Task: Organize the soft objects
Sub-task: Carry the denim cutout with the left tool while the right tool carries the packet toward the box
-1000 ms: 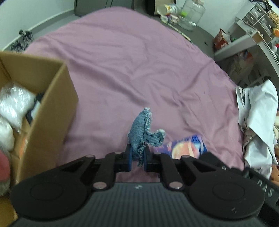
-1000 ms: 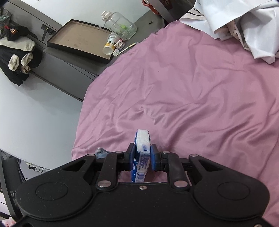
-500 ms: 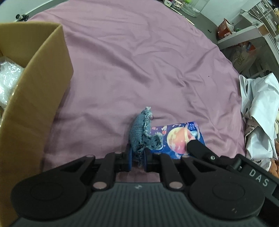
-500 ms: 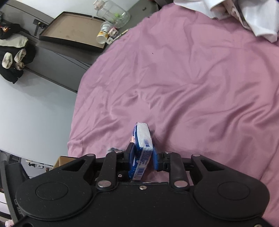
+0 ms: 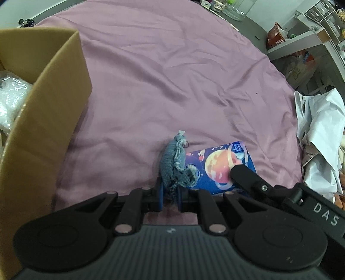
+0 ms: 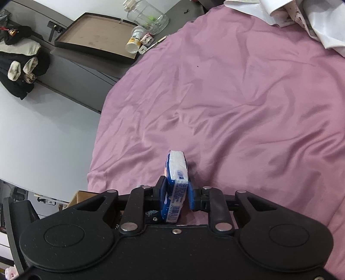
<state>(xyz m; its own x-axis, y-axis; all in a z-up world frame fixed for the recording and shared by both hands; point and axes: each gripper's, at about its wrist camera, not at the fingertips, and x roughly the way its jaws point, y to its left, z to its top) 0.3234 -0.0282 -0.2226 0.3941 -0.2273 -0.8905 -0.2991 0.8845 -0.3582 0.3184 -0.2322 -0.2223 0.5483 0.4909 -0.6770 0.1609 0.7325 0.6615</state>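
My left gripper (image 5: pixel 169 195) is shut on a small frayed denim piece (image 5: pixel 174 163), held just above the purple bedsheet (image 5: pixel 172 75). Right beside it, my right gripper (image 6: pixel 176 195) holds a blue tissue pack (image 6: pixel 175 183) with a planet print, which also shows in the left wrist view (image 5: pixel 220 165). In the right wrist view the right pad stands slightly off the pack's side. A brown cardboard box (image 5: pixel 47 112) stands at the left with white plastic-wrapped items (image 5: pixel 10 101) inside.
White crumpled cloth (image 5: pixel 319 133) lies at the bed's right edge. Past the far edge of the bed are a glass jar (image 6: pixel 148 17), a dark shallow tray (image 6: pixel 97 36) and small bottles on the floor. Shelves (image 5: pixel 301 41) stand at the far right.
Both grippers have moved lower and closer to the sheet, next to the box. The right gripper's jaws have widened a little around the tissue pack.
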